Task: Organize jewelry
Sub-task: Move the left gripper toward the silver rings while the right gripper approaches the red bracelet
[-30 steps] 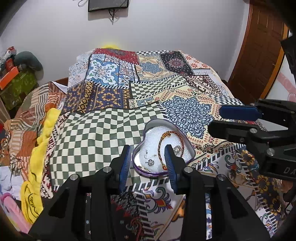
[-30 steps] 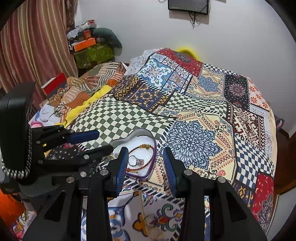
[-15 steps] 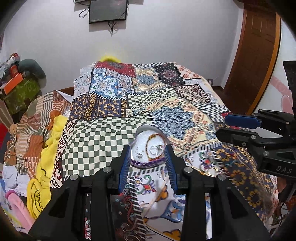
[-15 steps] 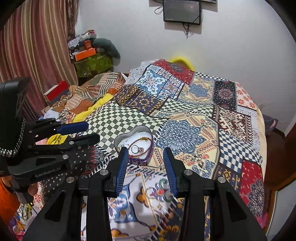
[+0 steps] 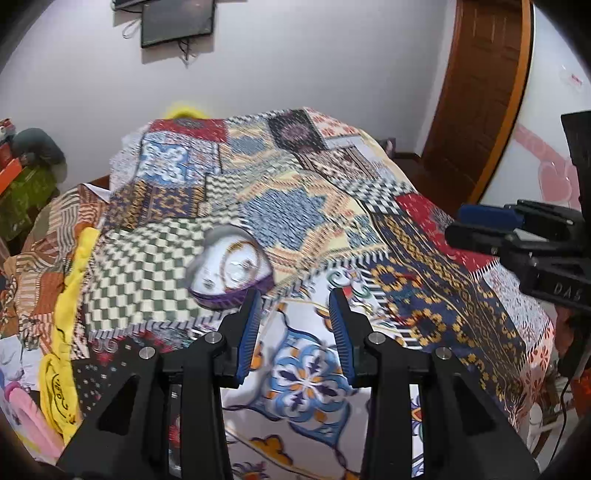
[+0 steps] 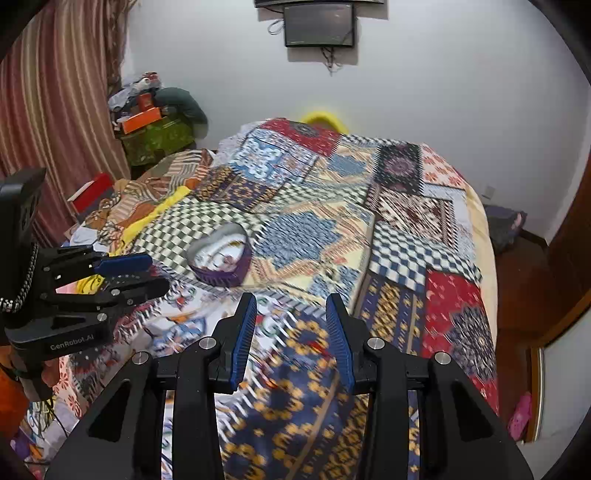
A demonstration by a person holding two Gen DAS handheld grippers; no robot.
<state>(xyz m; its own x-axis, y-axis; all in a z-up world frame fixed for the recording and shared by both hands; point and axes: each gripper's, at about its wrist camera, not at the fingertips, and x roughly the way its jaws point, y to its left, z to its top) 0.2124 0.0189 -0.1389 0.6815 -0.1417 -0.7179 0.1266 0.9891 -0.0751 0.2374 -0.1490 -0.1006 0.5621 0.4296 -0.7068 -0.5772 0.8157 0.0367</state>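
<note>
A heart-shaped purple box (image 5: 227, 291) with a white lining lies open on the patterned bedspread, holding a red-and-gold bracelet (image 5: 240, 264) and small silver pieces. It also shows in the right wrist view (image 6: 221, 258). My left gripper (image 5: 295, 332) is open and empty, above the bed, nearer than the box and to its right. My right gripper (image 6: 291, 332) is open and empty, well back from the box. Each gripper shows in the other's view: the right one (image 5: 491, 221) and the left one (image 6: 125, 273).
The patchwork bedspread (image 5: 303, 206) covers the bed. Crumpled clothes and a yellow cloth (image 5: 62, 302) lie along its left side. A wooden door (image 5: 480, 92) stands at the right, a wall screen (image 6: 319, 24) above the headboard, and a striped curtain (image 6: 48, 110) at the left.
Both grippers have pulled back and risen away from the heart box, which now looks smaller and farther off. The left gripper has also swung to the right of the box.
</note>
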